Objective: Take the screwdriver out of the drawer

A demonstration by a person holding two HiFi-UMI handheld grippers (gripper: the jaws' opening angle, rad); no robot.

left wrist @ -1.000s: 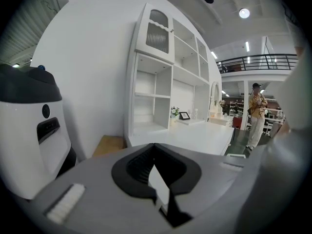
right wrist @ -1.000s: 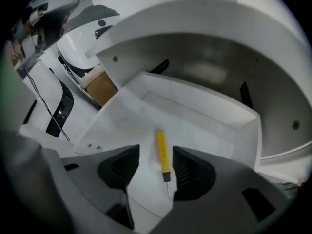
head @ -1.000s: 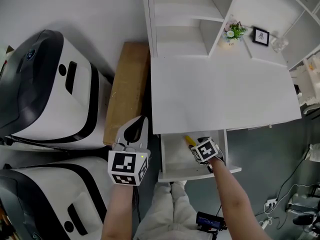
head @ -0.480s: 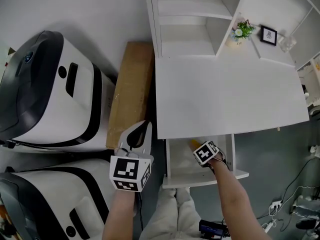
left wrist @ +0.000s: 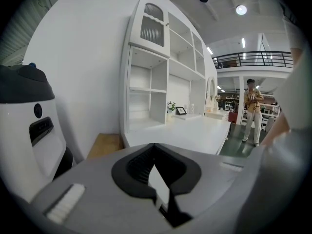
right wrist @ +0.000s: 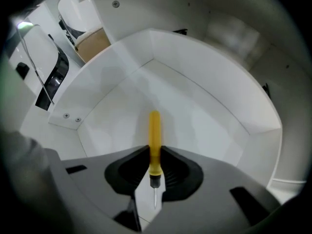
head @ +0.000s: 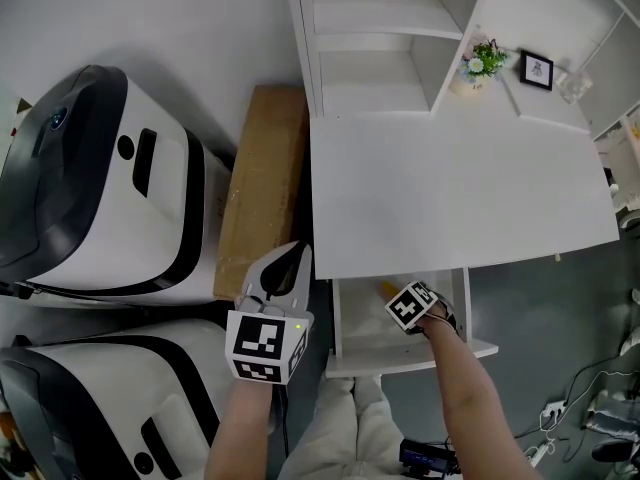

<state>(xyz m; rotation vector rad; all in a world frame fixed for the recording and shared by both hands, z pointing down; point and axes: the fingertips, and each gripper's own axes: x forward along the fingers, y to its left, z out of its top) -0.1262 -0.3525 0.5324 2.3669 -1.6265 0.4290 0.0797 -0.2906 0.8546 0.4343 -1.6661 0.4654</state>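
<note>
A screwdriver (right wrist: pixel 154 135) with a yellow handle lies in the open white drawer (head: pixel 400 356) under the desk top; only the handle's end (head: pixel 384 288) shows in the head view. My right gripper (right wrist: pixel 155 154) points straight down into the drawer. Its jaws are closing, and the dark pads sit against the handle just above the metal tip. The marker cube (head: pixel 412 306) hides its fingers from the head view. My left gripper (head: pixel 288 258) hangs left of the drawer beside the desk, shut with nothing in it (left wrist: pixel 154 146).
The white desk top (head: pixel 450 188) overhangs the drawer, with shelves (head: pixel 370 48), a small plant (head: pixel 480 61) and a picture frame (head: pixel 537 70) behind. A wood-topped box (head: pixel 262 178) and two white-and-black machines (head: pixel 100 168) stand at the left. A person (left wrist: pixel 252 111) stands far off.
My right gripper has sunk into the drawer and its jaws have drawn in round the yellow handle. The left gripper has hardly moved.
</note>
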